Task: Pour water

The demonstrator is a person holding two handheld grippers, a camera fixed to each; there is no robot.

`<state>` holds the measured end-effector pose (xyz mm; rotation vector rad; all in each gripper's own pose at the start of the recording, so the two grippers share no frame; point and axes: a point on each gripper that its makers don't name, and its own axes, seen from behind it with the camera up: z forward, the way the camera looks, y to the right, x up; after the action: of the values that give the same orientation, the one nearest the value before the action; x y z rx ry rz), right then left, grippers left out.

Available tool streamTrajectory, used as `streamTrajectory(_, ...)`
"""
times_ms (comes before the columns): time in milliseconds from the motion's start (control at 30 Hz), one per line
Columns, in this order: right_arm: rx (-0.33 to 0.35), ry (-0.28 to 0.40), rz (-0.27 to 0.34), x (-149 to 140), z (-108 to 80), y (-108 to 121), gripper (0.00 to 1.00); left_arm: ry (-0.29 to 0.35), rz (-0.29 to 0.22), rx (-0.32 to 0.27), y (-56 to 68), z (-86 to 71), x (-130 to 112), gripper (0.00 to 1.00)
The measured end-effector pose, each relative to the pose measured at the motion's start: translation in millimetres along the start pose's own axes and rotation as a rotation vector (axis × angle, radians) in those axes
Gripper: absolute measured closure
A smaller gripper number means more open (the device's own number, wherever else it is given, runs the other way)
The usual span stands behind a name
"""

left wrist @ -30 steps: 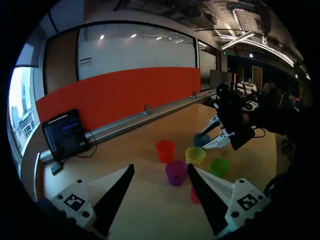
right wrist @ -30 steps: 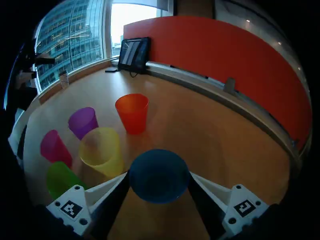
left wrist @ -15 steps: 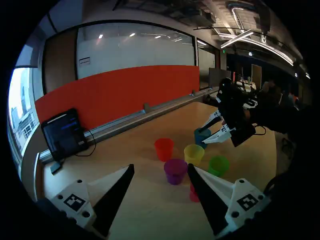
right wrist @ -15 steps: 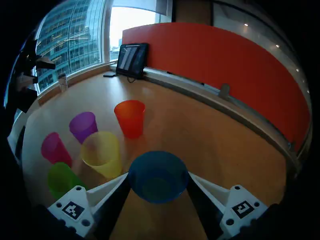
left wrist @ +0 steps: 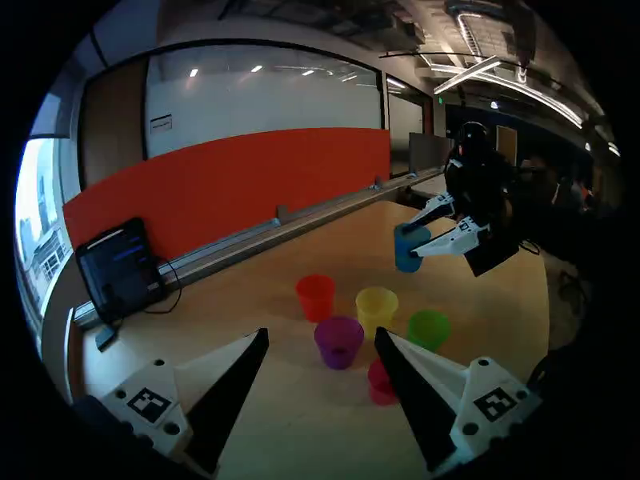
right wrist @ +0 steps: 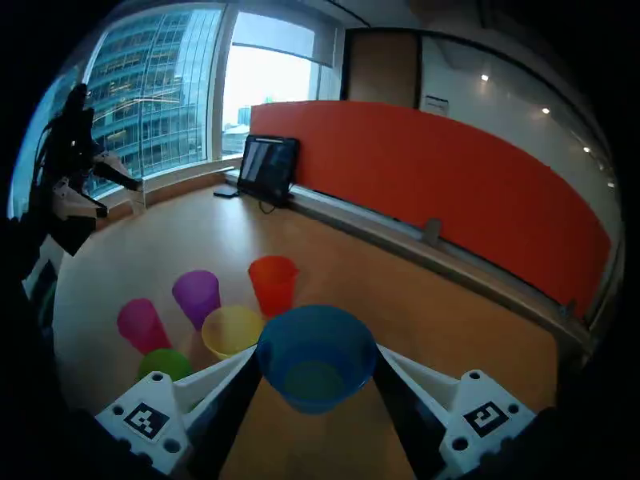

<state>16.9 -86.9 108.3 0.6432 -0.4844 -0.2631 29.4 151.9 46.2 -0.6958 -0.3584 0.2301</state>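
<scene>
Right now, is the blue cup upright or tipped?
Upright: in the left gripper view the blue cup stands straight between the right tongs, mouth upward.

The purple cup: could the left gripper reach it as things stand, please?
Probably yes. The left gripper is open, and the purple cup stands straight ahead between its fingers with bare table before it. The pink cup close to one finger may get nudged.

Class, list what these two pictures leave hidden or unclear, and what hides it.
Right gripper view: whether the blue cup holds water; its inside is too dim.
Left gripper view: part of the pink cup, behind the left gripper's finger.
Right gripper view: the green cup's base, behind the right gripper's finger.
</scene>
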Motion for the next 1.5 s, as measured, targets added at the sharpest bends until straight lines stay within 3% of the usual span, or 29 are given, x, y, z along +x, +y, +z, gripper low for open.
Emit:
streamTrajectory(267, -0.014, 0.122, -0.004, 38, -32.7, -2, 0.07, -0.023, 0.027, -0.04, 17.2, 7.8, -7, 0.01)
streamTrajectory(600, -0.022, 0.268, 0.005, 79, -66.6, -4, 0.07, -0.057, 0.045, -0.072, 30.1, 17.8, -17, 0.01)
streamTrajectory(1067, -0.045, 0.382, -0.016, 115, -101.3, 1, 0.07, -0.101, 0.088, -0.149, 55.5, 28.3, -21, 0.01)
streamTrajectory(1500, -0.052, 0.412, -0.039, 126, -117.2, 2, 0.07, -0.187, 0.159, -0.233, 87.0, 53.7, -38, 0.01)
